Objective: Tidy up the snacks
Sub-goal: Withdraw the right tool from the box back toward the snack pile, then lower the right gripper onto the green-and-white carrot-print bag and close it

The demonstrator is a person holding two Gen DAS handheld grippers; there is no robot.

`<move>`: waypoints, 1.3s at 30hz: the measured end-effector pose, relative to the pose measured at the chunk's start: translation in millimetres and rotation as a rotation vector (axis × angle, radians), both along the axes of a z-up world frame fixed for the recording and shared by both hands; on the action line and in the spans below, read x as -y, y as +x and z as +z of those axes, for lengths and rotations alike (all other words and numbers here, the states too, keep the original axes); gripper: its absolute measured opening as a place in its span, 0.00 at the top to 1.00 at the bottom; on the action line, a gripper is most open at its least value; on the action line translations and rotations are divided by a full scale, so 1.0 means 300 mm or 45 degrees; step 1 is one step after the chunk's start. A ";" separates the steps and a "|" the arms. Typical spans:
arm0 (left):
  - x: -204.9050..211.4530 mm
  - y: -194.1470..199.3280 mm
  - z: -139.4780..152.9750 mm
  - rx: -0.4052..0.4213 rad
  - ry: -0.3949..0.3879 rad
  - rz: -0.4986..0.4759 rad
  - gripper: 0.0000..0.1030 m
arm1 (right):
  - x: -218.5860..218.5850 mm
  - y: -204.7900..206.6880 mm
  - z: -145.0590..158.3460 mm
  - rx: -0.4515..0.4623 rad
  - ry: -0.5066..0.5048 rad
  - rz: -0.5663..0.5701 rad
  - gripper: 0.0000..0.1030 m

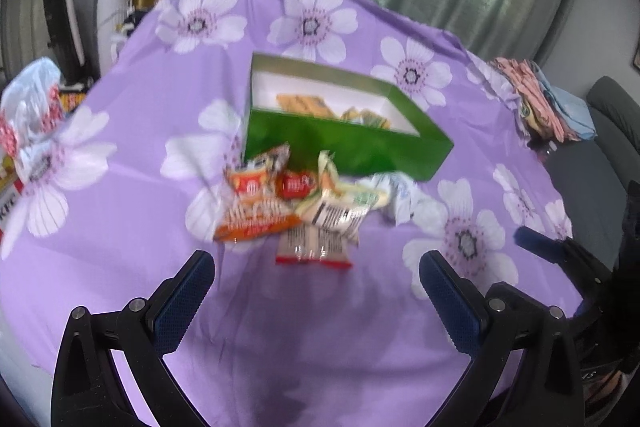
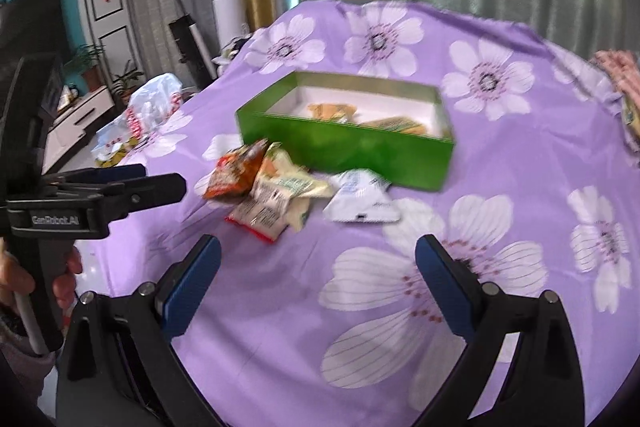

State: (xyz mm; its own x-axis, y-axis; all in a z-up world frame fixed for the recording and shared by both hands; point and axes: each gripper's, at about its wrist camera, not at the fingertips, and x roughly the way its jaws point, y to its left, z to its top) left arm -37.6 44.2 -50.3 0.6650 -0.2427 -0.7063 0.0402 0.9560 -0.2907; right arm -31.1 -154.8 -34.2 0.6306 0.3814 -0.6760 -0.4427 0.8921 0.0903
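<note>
Left wrist view looks head-on at the green box [image 1: 344, 143], open-topped on the purple flowered cloth [image 1: 120, 267] over the bench, with a few packets lying on its white floor. A heap of loose snack packets [image 1: 296, 203] lies on the cloth just in front of the box's near wall; the orange packet [image 1: 256, 211] is on the left, a red-edged packet [image 1: 314, 251] nearest the camera, and a white packet [image 1: 394, 197] on the right. At the far right edge this view alone shows a pile of folded pink cloths [image 1: 536, 99] and a dark finger of the right hand-held gripper [image 1: 560, 247].

The right wrist view takes in the same box [image 2: 348, 143] and packets [image 2: 276, 191] from further right, the white packet [image 2: 360, 203] lying slightly apart from the heap. Only here do the left hand-held gripper [image 2: 160, 179] appear side-on, gripped by a hand [image 2: 36, 283], and the room at left: a white plastic bag [image 2: 152, 103], potted plants and a red hanging ornament.

Both hand-held grippers hover above the cloth short of the packets, pointing toward the box, their blue-padded fingers spread wide apart and holding nothing.
</note>
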 end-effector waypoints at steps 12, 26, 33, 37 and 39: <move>0.042 0.085 -0.046 0.095 -0.056 -0.175 0.04 | -0.082 0.091 -0.186 -0.148 0.209 0.131 0.15; 0.123 0.278 -0.088 0.072 0.043 -0.306 0.31 | -0.159 0.254 -0.270 -0.212 0.288 0.101 0.31; 0.123 0.326 -0.129 -0.003 0.026 -0.315 0.52 | -0.175 0.293 -0.279 -0.232 0.292 0.092 0.45; 0.108 0.343 -0.151 -0.051 0.010 -0.294 0.60 | -0.180 0.302 -0.285 -0.238 0.250 0.083 0.56; 0.101 0.344 -0.154 -0.058 -0.004 -0.296 0.64 | -0.170 0.310 -0.288 -0.248 0.259 0.082 0.58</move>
